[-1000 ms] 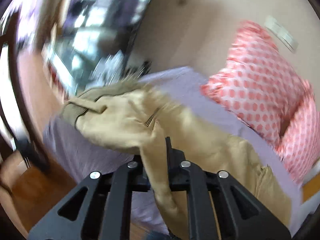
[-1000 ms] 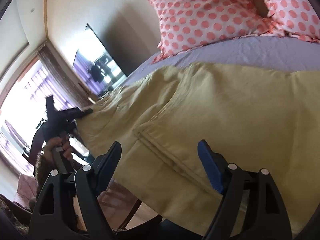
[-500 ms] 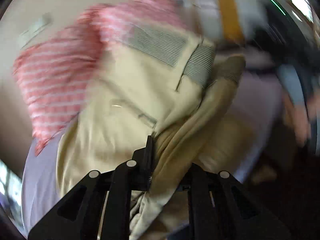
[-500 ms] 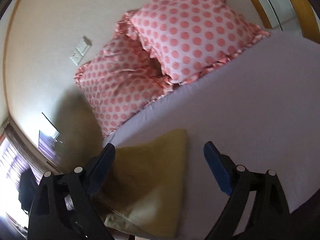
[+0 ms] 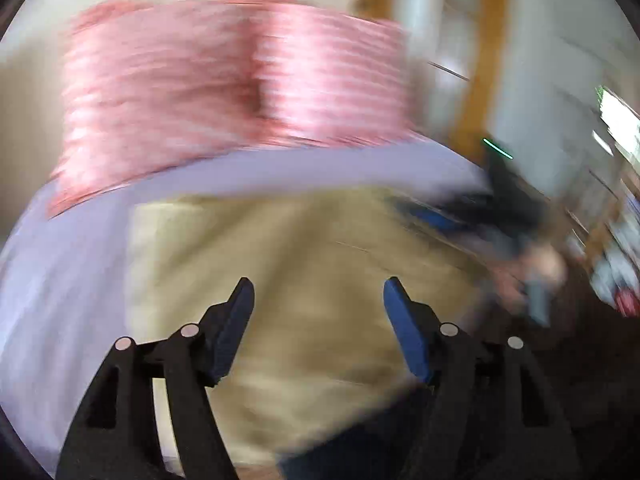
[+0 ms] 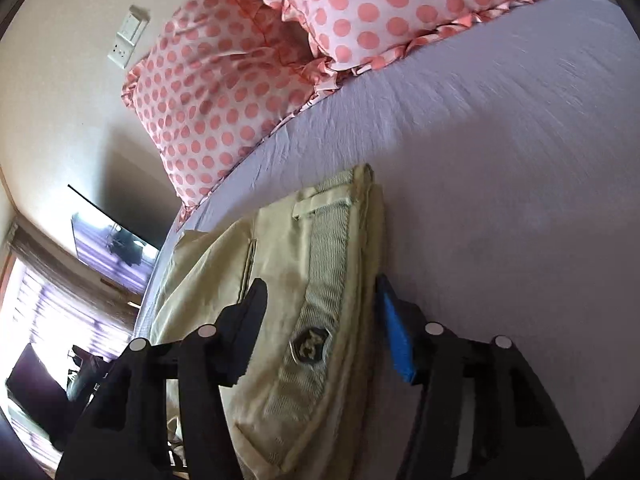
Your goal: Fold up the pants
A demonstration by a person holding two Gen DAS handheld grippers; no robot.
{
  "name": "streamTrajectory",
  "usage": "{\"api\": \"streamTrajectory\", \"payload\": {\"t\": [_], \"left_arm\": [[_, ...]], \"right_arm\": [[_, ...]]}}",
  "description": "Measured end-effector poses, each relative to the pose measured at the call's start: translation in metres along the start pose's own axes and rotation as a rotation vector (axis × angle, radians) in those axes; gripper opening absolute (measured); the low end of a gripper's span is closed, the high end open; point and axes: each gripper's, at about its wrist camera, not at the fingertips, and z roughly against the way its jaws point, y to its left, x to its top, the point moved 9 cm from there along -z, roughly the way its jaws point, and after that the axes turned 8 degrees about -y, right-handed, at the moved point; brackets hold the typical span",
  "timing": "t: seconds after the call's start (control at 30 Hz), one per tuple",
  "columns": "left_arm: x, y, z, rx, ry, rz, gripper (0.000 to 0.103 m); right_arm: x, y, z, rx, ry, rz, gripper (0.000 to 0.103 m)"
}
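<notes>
Tan pants lie folded on the lilac bed sheet; the left wrist view is blurred by motion. My left gripper is open and empty above the pants. In the right wrist view the pants show their ribbed waistband with a round button and a belt loop. My right gripper is open, its fingers on either side of the waistband, just above it. The right gripper also shows in the left wrist view as a dark blur at the pants' right edge.
Two pink polka-dot pillows lean on the cream wall at the head of the bed. A wall socket and a wall-mounted TV are at the left. Lilac sheet spreads to the right of the pants.
My left gripper let go of the pants and opened after swinging the fabric over. The waistband end now lies on top. My right gripper moved over the waistband.
</notes>
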Motion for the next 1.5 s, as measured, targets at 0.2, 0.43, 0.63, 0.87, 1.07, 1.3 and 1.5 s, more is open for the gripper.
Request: {"api": "streamTrajectory", "payload": {"t": [0.2,0.43,0.63,0.87,1.07,1.3,1.5], "left_arm": [[-0.007,0.125,-0.052,0.179,0.17,0.255,0.065],[-0.012,0.114,-0.113,0.006,0.293,0.341,0.048],[0.01,0.11,-0.102,-0.034,0.248,0.367,0.003],[0.095,0.108,-0.126,0.04,0.135,0.248,0.003],[0.131,0.153,-0.216,0.257,0.101,0.217,0.006],[0.109,0.147,-0.196,0.273,0.076,0.178,0.021],[0.081,0.099,-0.199,0.093,0.172,0.232,0.047]], "right_arm": [[0.004,-0.006,-0.009,0.016,0.012,0.011,0.036],[0.002,-0.007,-0.013,0.046,0.054,-0.01,0.021],[0.02,0.021,-0.003,0.272,0.084,-0.11,0.01],[0.109,0.066,-0.021,0.251,-0.031,0.054,0.009],[0.165,0.014,-0.09,0.021,-0.087,0.032,0.011],[0.15,-0.004,-0.072,-0.096,-0.091,0.079,0.045],[0.115,0.015,-0.1,-0.049,0.063,0.08,0.076]]}}
